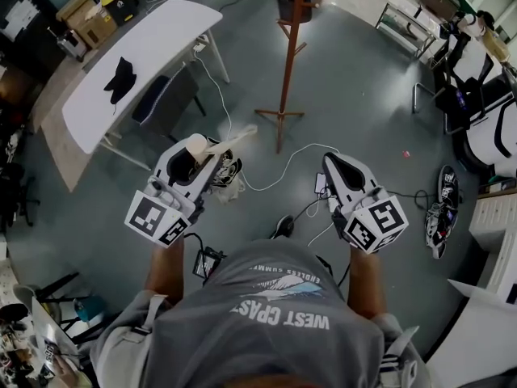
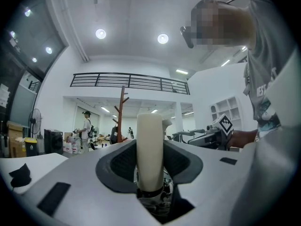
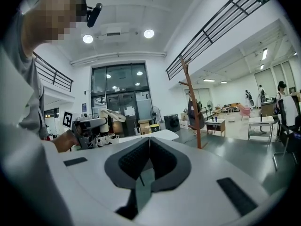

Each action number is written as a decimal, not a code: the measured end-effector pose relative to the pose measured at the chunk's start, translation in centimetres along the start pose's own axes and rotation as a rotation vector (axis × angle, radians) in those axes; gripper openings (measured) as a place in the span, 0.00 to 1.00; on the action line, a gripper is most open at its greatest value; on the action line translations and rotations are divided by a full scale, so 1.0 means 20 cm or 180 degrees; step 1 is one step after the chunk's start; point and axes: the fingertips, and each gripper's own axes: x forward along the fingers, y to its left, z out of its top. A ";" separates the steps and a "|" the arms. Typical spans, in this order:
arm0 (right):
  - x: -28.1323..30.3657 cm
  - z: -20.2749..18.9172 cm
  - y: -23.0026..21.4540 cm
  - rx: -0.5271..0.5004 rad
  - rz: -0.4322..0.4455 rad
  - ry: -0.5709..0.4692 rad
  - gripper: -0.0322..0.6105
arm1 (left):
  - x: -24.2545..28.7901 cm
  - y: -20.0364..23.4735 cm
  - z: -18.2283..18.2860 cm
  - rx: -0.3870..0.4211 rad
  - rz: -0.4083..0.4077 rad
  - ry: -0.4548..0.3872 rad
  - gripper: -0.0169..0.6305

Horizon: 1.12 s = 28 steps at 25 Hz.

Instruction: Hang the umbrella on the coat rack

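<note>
My left gripper [image 1: 198, 160] grasps the folded umbrella with a cream handle [image 1: 229, 143] in its fingers, mid-picture. My right gripper [image 1: 342, 170] is clenched, empty. The brown wooden coat rack [image 1: 288, 55], top middle, stands well apart. Hanging isn't done yet.

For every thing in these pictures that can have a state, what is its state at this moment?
left gripper: shut on the umbrella's cream handle.
right gripper: shut, nothing between the jaws.
umbrella: folded, held by the left gripper, not yet hung.
coat rack: standing upright, apart from both grippers.
dark bag: hanging on the coat rack.
</note>
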 end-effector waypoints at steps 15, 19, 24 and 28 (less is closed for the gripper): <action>0.19 0.07 -0.39 0.0054 0.0276 0.0027 0.09 | 0.35 0.10 -0.01 0.0086 0.0296 0.0089 0.28; 0.21 0.07 -0.49 0.0089 0.0300 0.0029 0.09 | 0.44 0.11 0.00 0.0108 0.0333 0.0110 0.28; 0.23 0.08 -0.59 0.0152 0.0278 0.0024 0.09 | 0.55 0.11 0.01 0.0146 0.0292 0.0145 0.28; 0.24 0.07 -0.63 0.0183 0.0237 0.0006 0.09 | 0.62 0.13 0.00 0.0139 0.0220 0.0153 0.28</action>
